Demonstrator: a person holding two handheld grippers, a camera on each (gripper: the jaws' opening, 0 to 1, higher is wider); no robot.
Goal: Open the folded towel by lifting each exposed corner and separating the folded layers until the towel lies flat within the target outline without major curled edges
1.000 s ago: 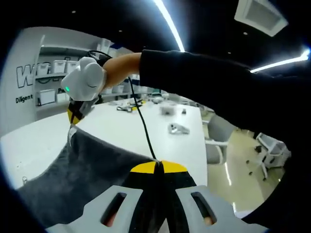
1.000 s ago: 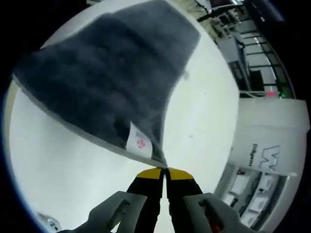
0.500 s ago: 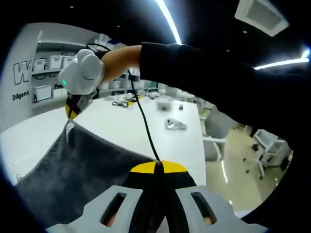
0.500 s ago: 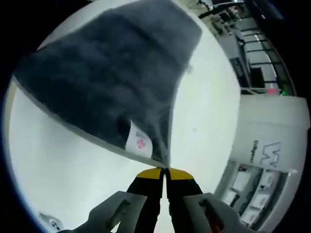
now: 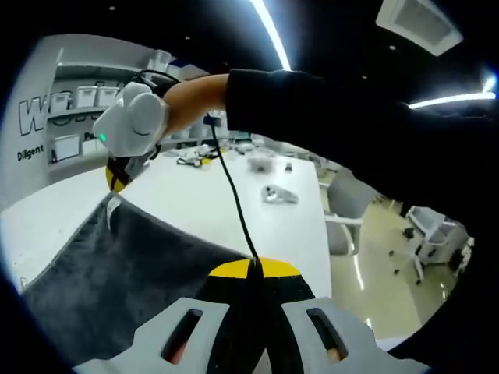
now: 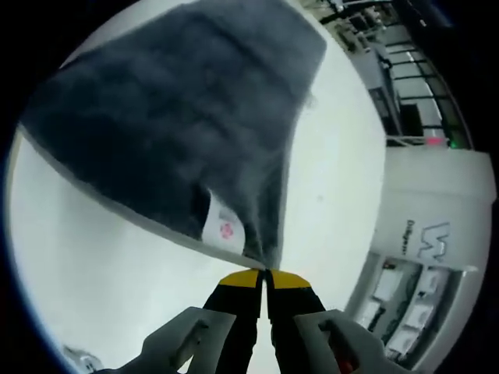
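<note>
Two grippers, left gripper (image 5: pixel 255 265) and right gripper (image 6: pixel 266 274), we saw clamped on grey towel (image 6: pixel 179 117) corners, held above the white table (image 5: pixel 234 199); shelving with bins (image 5: pixel 74 97) behind.

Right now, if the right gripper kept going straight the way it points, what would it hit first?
The grey towel itself: the right gripper is shut on its corner, and the cloth spreads ahead, with the white table probably behind.

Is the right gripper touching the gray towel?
Touching. In the right gripper view, the right gripper is shut on a corner of the dark gray fuzzy towel, beside its white label; the cloth runs straight into the closed yellow tips.
</note>
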